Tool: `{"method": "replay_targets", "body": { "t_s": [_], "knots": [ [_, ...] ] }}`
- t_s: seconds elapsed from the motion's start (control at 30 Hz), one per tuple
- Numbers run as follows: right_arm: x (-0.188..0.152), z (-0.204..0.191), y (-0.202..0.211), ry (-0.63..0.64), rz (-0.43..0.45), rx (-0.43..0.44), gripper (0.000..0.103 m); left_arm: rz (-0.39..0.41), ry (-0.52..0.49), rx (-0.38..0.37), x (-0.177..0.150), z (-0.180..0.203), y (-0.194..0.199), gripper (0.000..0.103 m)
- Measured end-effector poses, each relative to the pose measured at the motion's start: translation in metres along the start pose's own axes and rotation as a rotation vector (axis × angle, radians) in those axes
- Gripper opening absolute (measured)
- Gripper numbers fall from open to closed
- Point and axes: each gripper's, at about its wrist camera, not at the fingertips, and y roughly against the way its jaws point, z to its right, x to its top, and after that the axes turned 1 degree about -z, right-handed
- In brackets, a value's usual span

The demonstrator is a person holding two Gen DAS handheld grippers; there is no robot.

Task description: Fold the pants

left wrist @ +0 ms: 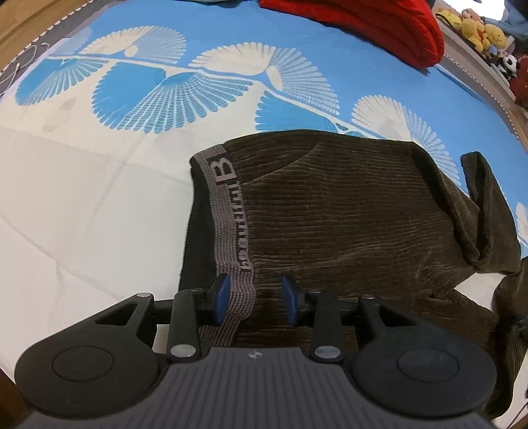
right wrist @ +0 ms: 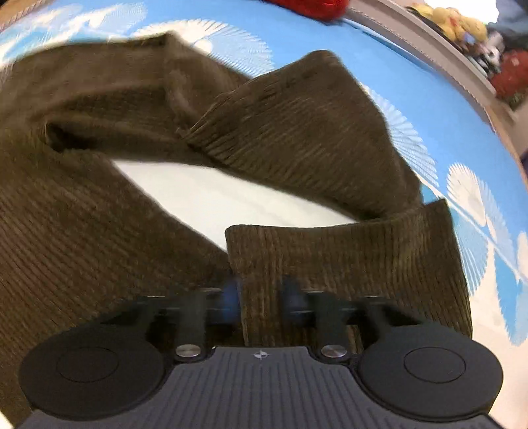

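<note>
Dark brown corduroy pants (left wrist: 330, 214) lie on the bed, with the grey lettered waistband (left wrist: 227, 211) at their left end. My left gripper (left wrist: 255, 298) points down at the near waist corner, and its blue pads (left wrist: 221, 297) close on the bunched waistband and corduroy that fill the gap. In the blurred right wrist view the pants (right wrist: 66, 247) spread to the left, with one leg (right wrist: 297, 132) bent across the sheet. My right gripper (right wrist: 260, 297) is shut on the hem of the other leg (right wrist: 346, 257), which stands up between its fingers.
The bed sheet (left wrist: 148, 99) is blue and white with a fan pattern. A red garment (left wrist: 363, 29) lies at the far side. Plush toys (left wrist: 478, 26) sit on a ledge beyond the bed's right edge. A wooden frame shows at the far left corner.
</note>
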Motion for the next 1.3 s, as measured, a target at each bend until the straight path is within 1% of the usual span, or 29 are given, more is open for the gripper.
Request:
{"method": "replay_targets", "body": {
  "t_s": [0.03, 0.1, 0.17, 0.2, 0.27, 0.3, 0.33, 0.37, 0.4, 0.43, 0.47, 0.5, 0.53, 0.57, 0.6, 0.63, 0.67, 0.7, 0.73, 0.77, 0.8, 0.87, 0.97, 1.0, 1.07, 1.17, 1.2, 1.23, 1.3],
  "knots": [
    [-0.001, 0.015, 0.011, -0.071, 0.038, 0.001, 0.008, 0.005, -0.004, -0.003, 0.000, 0.003, 0.001, 0.038],
    [-0.014, 0.060, 0.038, -0.274, 0.123, -0.007, 0.007, 0.011, -0.010, -0.013, -0.001, 0.007, 0.001, 0.038],
    [-0.041, 0.106, 0.058, -0.478, 0.180, -0.055, 0.007, 0.007, -0.018, -0.020, -0.004, 0.014, 0.002, 0.038],
    [-0.066, 0.137, 0.070, -0.603, 0.196, -0.098, 0.007, 0.010, -0.027, -0.024, -0.005, 0.018, 0.003, 0.038],
    [-0.114, 0.180, 0.084, -0.794, 0.195, -0.184, 0.004, 0.017, -0.056, -0.030, -0.009, 0.027, 0.006, 0.038],
    [-0.144, 0.203, 0.092, -0.902, 0.171, -0.250, 0.000, 0.018, -0.077, -0.030, -0.012, 0.032, 0.006, 0.038],
    [-0.175, 0.224, 0.098, -1.009, 0.130, -0.313, 0.000, 0.018, -0.097, -0.028, -0.014, 0.035, 0.007, 0.038],
    [-0.207, 0.241, 0.101, -1.113, 0.074, -0.370, 0.000, 0.019, -0.113, -0.025, -0.015, 0.037, 0.006, 0.038],
    [-0.241, 0.255, 0.103, -1.218, -0.003, -0.424, 0.000, 0.021, -0.125, -0.020, -0.016, 0.038, 0.006, 0.038],
    [-0.269, 0.264, 0.105, -1.307, -0.069, -0.455, 0.000, 0.022, -0.129, -0.015, -0.017, 0.038, 0.007, 0.038],
    [-0.295, 0.270, 0.106, -1.399, -0.110, -0.457, 0.000, 0.023, -0.130, -0.009, -0.017, 0.036, 0.006, 0.038],
    [-0.318, 0.276, 0.108, -1.493, -0.130, -0.426, 0.000, 0.020, -0.125, -0.001, -0.017, 0.033, 0.006, 0.038],
    [-0.328, 0.276, 0.106, -1.534, -0.125, -0.384, 0.000, 0.016, -0.119, 0.007, -0.017, 0.030, 0.005, 0.038],
    [-0.332, 0.276, 0.103, -1.567, -0.086, -0.284, 0.001, 0.011, -0.109, 0.016, -0.017, 0.027, 0.005, 0.038],
    [-0.330, 0.275, 0.104, -1.577, -0.038, -0.193, 0.004, 0.008, -0.102, 0.019, -0.016, 0.024, 0.005, 0.038],
    [-0.321, 0.272, 0.102, -1.568, 0.016, -0.113, 0.005, 0.005, -0.093, 0.021, -0.016, 0.022, 0.005, 0.038],
    [-0.307, 0.270, 0.102, -1.537, 0.066, -0.056, 0.005, 0.004, -0.087, 0.022, -0.016, 0.021, 0.004, 0.038],
    [-0.290, 0.268, 0.100, -1.490, 0.115, -0.016, 0.013, 0.002, -0.087, 0.024, -0.016, 0.020, 0.004, 0.038],
    [-0.276, 0.269, 0.099, -1.453, 0.150, 0.010, 0.030, 0.001, -0.090, 0.028, -0.017, 0.020, 0.004, 0.040],
    [-0.257, 0.264, 0.095, -1.418, 0.183, 0.037, 0.040, 0.000, -0.093, 0.032, -0.018, 0.020, 0.004, 0.042],
    [-0.248, 0.265, 0.089, -1.402, 0.203, 0.064, 0.052, -0.002, -0.096, 0.037, -0.019, 0.020, 0.003, 0.042],
    [-0.232, 0.268, 0.076, -1.394, 0.207, 0.109, 0.051, -0.003, -0.099, 0.043, -0.020, 0.017, 0.003, 0.042],
    [-0.207, 0.267, 0.050, -1.387, 0.166, 0.136, 0.051, -0.004, -0.091, 0.051, -0.018, 0.011, 0.002, 0.042],
    [-0.197, 0.268, 0.038, -1.383, 0.139, 0.143, 0.051, -0.004, -0.088, 0.051, -0.017, 0.008, 0.002, 0.043],
    [-0.189, 0.263, 0.028, -1.371, 0.106, 0.150, 0.051, -0.003, -0.084, 0.053, -0.015, 0.003, 0.001, 0.043],
    [-0.181, 0.260, 0.021, -1.354, 0.078, 0.129, 0.050, -0.017, -0.073, 0.062, -0.013, -0.005, -0.002, 0.043],
    [-0.177, 0.259, 0.022, -1.344, 0.070, 0.112, 0.037, -0.021, -0.070, 0.070, -0.012, -0.008, -0.004, 0.043],
    [-0.174, 0.258, 0.025, -1.334, 0.066, 0.083, 0.012, -0.021, -0.068, 0.075, -0.011, -0.010, -0.004, 0.043],
    [-0.174, 0.260, 0.037, -1.335, 0.111, 0.043, 0.012, -0.021, -0.060, 0.079, -0.009, -0.013, -0.005, 0.043]
  ]
}}
